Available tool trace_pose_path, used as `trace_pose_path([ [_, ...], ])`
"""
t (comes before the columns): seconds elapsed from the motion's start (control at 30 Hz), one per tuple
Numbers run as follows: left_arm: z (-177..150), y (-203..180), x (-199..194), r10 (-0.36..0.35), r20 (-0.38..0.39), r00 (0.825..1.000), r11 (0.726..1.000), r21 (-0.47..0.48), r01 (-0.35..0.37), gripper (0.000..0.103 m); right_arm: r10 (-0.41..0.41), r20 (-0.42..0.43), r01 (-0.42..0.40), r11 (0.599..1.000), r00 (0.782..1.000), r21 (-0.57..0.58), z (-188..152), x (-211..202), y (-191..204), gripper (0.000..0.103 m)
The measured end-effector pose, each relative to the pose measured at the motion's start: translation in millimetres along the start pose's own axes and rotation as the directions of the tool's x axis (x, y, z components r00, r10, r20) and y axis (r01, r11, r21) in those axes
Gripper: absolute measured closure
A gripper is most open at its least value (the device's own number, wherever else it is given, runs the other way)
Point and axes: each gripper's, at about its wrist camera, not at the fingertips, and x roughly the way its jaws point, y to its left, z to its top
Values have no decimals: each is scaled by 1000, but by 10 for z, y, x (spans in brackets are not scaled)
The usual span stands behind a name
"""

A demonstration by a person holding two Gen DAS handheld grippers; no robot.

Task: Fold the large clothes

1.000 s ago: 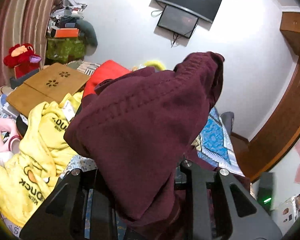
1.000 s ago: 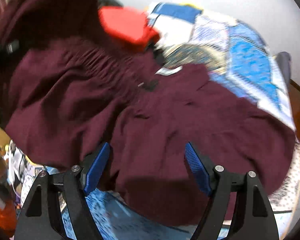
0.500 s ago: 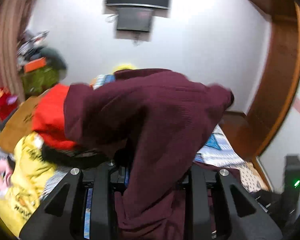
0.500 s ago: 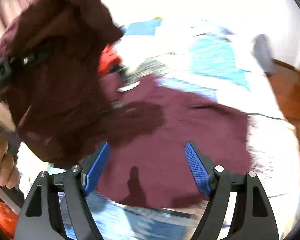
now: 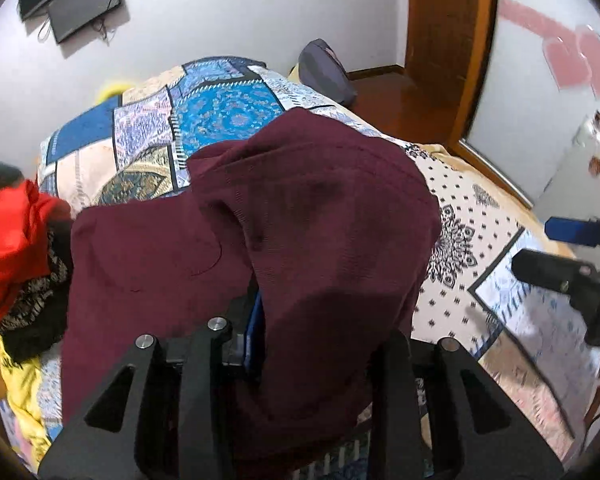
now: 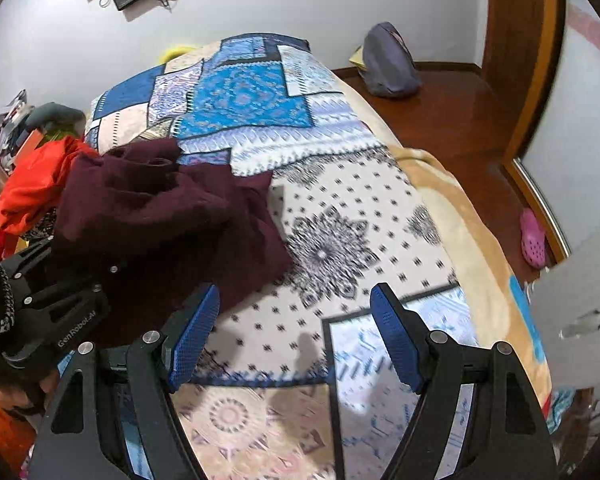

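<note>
The maroon garment [image 5: 300, 240] is soft, thick knit, light but floppy, so it bunches wherever it is lifted (a hem or shoulder seam looks the better hold). It hangs bunched over the left gripper [image 5: 316, 344], whose jaws have just been opening slightly with cloth between them, still pinching it by the look of it, above the patchwork bedspread [image 6: 340, 208]. The right gripper [image 6: 296, 336] stands spread and empty. Red clothing [image 5: 8, 248] lies alongside; a wooden floor [image 6: 452, 112] borders the bed.
</note>
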Motion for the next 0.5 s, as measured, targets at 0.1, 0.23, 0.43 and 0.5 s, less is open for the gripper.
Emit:
trace_pose_path([
  [0.1,44,31,-83,-19,-30,999,1000,-9,18,69,-7,7,7,1000,1000,-7,-50,-107,-58,28],
  [0.23,8,27,-238,-18,-40,999,1000,2,18,59,16,35,-15,1000,999,-23,-75,-294,-44,28],
  [0.43,-55,-10,-634,-117,50,992,993,40,115,19,32,94,-24,997,995,-79,-20,-454,107,28],
  [0.5,-66,4,-812,-99,101,990,994,64,92,17,43,107,-32,995,993,-99,0,-496,164,28],
])
